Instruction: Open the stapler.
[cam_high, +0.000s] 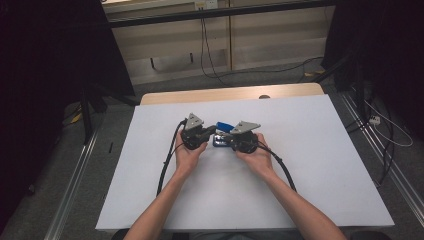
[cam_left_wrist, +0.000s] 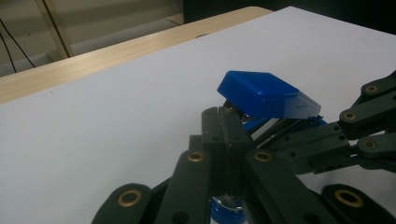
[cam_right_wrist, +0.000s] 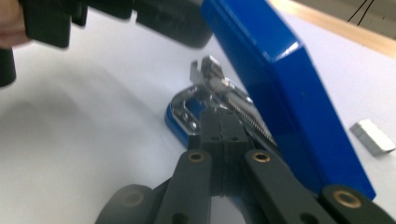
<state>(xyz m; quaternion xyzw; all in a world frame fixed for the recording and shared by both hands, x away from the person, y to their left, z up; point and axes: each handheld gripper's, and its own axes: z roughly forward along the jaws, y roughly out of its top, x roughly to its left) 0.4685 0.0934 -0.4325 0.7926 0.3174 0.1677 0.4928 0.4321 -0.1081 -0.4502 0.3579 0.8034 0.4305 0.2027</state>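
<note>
From above, your two forearms reach in and your hands meet mid-table, left gripper (cam_high: 207, 133) and right gripper (cam_high: 229, 141) pointing inward at the blue stapler (cam_high: 223, 131) lying between them on the white table (cam_high: 310, 165). Along your left gripper (cam_left_wrist: 227, 122), the jaws are pressed together against the stapler's (cam_left_wrist: 264, 95) metal end. Along your right gripper (cam_right_wrist: 219, 122), the jaws are likewise clenched at its open magazine, lid (cam_right_wrist: 285, 88) raised, a staple strip (cam_right_wrist: 374, 136) lying nearby.

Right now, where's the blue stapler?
In the high view the blue stapler sits mid-table on the white sheet, directly between the left gripper and right gripper, its lid raised. A staple strip lies just beside it.
</note>
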